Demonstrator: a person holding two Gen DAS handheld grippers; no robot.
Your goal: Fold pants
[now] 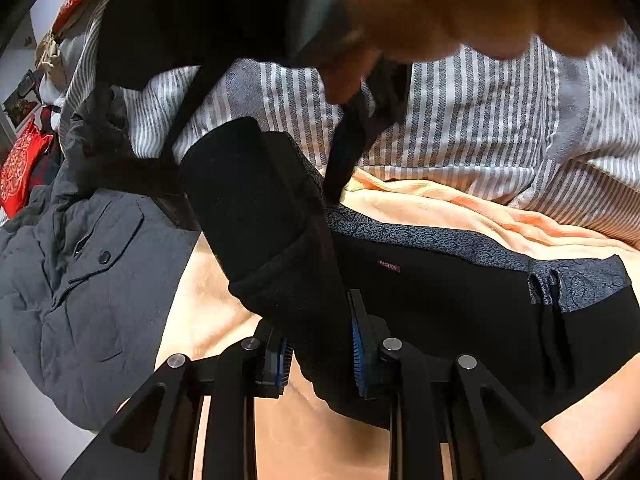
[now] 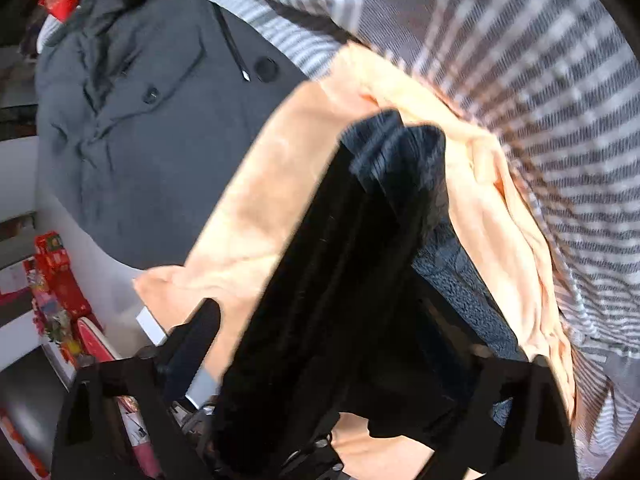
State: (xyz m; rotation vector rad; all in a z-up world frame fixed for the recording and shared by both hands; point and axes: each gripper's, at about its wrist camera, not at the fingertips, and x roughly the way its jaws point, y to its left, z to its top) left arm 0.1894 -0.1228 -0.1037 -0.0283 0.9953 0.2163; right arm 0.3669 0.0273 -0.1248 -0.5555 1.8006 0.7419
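Plush peach blanket (image 1: 460, 208), black pants (image 1: 440, 304)

pants (image 1: 440, 288) | black, grey patterned waistband | partly folded | on peach blanket

My left gripper (image 1: 322, 350) was matt black plastic, with bright round metal pins at its joints and ribbed blue pads (image 1: 357, 344) that looked rubbery. The pants (image 1: 432, 300) pinched between those pads were matt black cloth; their turned-out lining and waistband showed a nubbly grey-blue fleece, with a small woven label sewn on. Beneath lay a peach blanket (image 1: 460, 208) of soft, plush pile. The striped bedcover (image 1: 480, 120) was a flat woven cloth with a grainy weave. The grey jacket (image 1: 80, 280) was smooth, slightly sheened quilted fabric with dark, glossy buttons. My right gripper (image 2: 340, 368), blurred, looked like matt black plastic.
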